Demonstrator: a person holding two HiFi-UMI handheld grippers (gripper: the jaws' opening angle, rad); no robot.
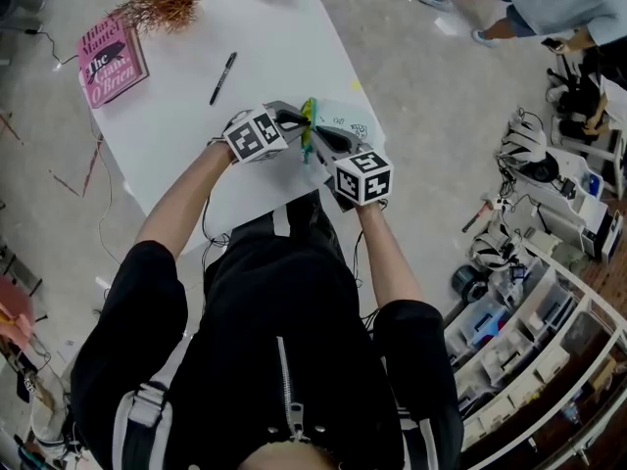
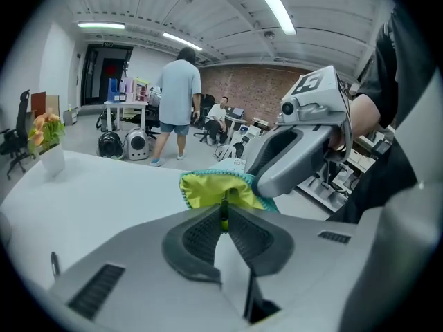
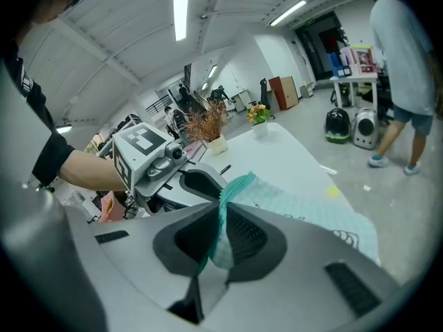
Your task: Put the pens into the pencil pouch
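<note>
Okay, head view first: shows the left gripper (image 1: 302,127) and right gripper (image 1: 317,141) tip to tip, both pinched on the mouth of the pencil pouch (image 1: 345,123) by the tabletop's (image 1: 274,37) right edge, toward the near end. Shows one black pen (image 1: 222,77) lying loose, well apart from the pouch, toward the left edge beside a pink book (image 1: 111,60). Cannot tell whether the pouch rests on the tabletop or hangs lifted.

Left gripper view: jaws together, clamped on a thin green tab, probably the zip pull, at the yellow-green lining. Mouth looks barely parted. Nothing of the inside to see.

Right gripper view: jaws closed tight on the teal rim, pouch body trailing off toward the right edge. Pen just visible past the other gripper, small.

Risks, as a guess: both tools busy, so fetching the pen means letting one side go, and the mouth may flop shut. Thin pinch on the tab could slip. Hard to say whether more pens exist or sit inside already.
</note>
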